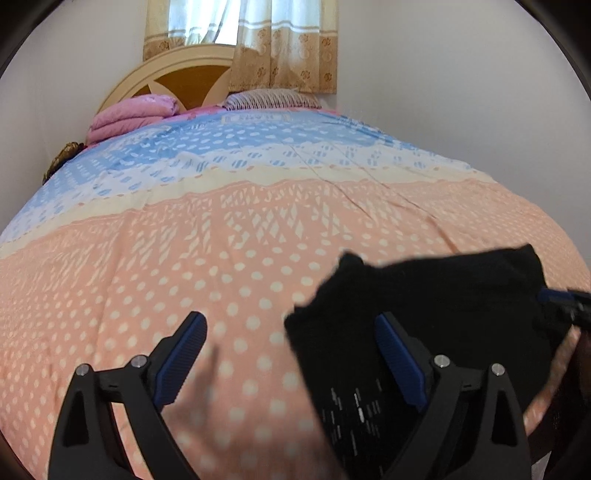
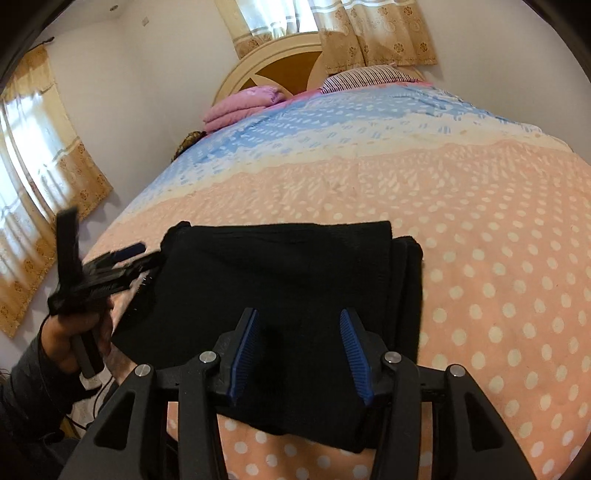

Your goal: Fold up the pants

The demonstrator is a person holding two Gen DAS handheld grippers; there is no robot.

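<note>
Since the black pants (image 2: 288, 295) are already laid as a compact folded stack on the bed's near edge (image 2: 498, 258), little seems left; both tools, left (image 1: 291, 354) and right (image 2: 299, 350), are released.

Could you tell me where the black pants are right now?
The pants lie folded on the peach dotted part of the bedspread, near the foot of the bed, centred in the right wrist view.

Soft daylight pours through the curtained window (image 1: 240, 26) behind the headboard, blowing out white at the panes. The bedspread (image 1: 221, 240) is evenly lit, shadows faint. The black pants (image 2: 288, 280) swallow all detail. Fisheye bends the walls, dark corners vignette, and the left gripper (image 2: 107, 269) smears with motion blur.
</note>
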